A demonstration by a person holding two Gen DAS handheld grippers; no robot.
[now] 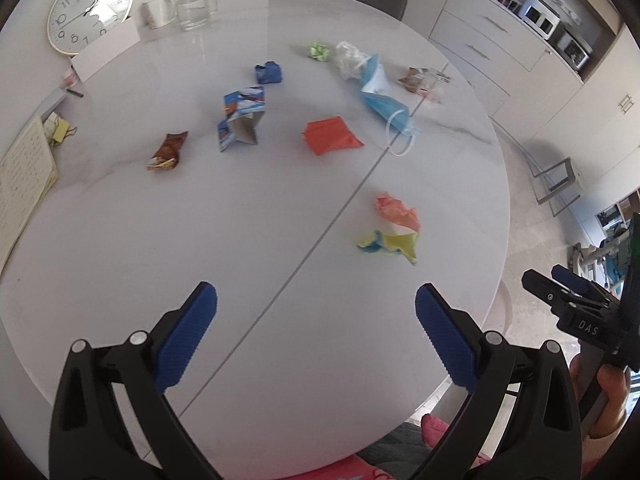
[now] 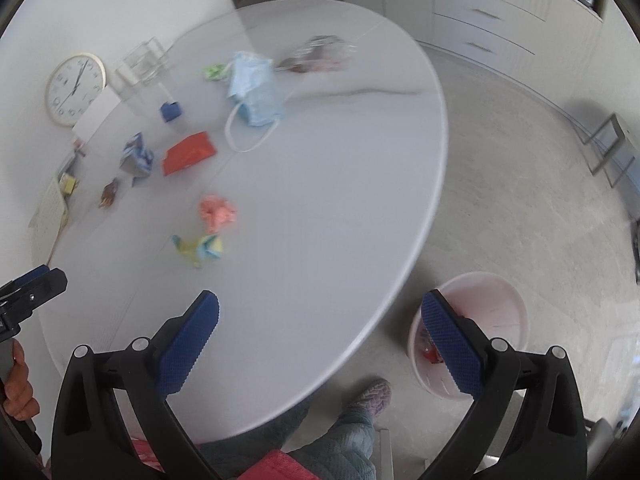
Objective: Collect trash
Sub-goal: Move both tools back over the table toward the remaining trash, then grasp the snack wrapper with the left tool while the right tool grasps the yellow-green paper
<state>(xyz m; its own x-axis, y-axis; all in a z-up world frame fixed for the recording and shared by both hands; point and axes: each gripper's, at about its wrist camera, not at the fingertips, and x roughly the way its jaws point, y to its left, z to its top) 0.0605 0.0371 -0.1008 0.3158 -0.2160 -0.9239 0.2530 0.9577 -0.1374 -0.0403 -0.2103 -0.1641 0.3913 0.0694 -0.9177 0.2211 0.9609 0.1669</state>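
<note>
ten trash scraps (image 1: 333,135), two glasses (image 1: 193,6)

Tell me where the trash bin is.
The pink bin shows only in the right wrist view, on the floor right of the round table, partly behind a blue finger.

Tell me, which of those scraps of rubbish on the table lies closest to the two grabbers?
The yellow-and-blue crumpled wrapper, just in front of the pink paper ball. Every other scrap, like the orange packet and the face mask, lies farther across the table.
</note>
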